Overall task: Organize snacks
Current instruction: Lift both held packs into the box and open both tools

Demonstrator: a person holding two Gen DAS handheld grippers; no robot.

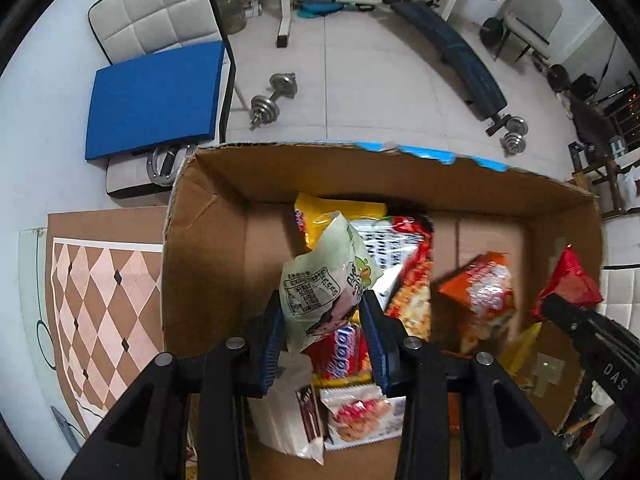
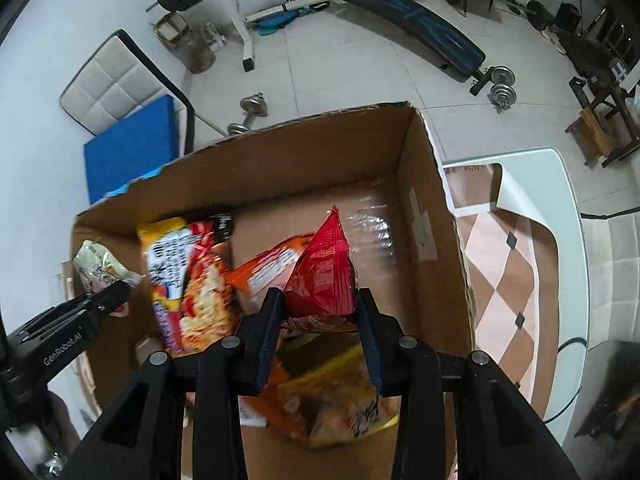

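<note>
A: Room? Surface?

B: Home gym. Pale tiled floor (image 1: 360, 92), white walls. Box (image 1: 208, 248) sits on a glass worktop (image 2: 560, 216) w/ a brown-and-pink diamond-pattern mat (image 1: 100, 300) under the glass.

A: What's around?

B: Sit-up bench (image 2: 420, 28), dark padded, on the floor well behind the box. Dumbbells (image 1: 274, 98), chrome plates, nearer. White quilted chair (image 1: 160, 12) w/ a blue pad (image 1: 156, 96) on its seat, just beyond the box's left corner. Wooden stool (image 2: 596, 136) far right.

A: Anything in the way?

B: Box walls are tall, plain corrugated cardboard, torn blue-edged rim at the back. Inside, left half is crowded: yellow noodle pack (image 2: 188, 276), orange pack (image 2: 264, 268), more wrappers under both tongs. Right half shows bare cardboard w/ clear tape.

A: Tongs?

B: Left tongs (image 1: 322, 320) clamped on a pale green bag (image 1: 320, 280), crinkly plastic, printed label, held over the box's left part. Right tongs (image 2: 320, 308) clamped on a red bag (image 2: 324, 276), glossy, pinched to a peak, over the middle. Both point down into the box. Pads blue, ribbed; frames black.
</note>
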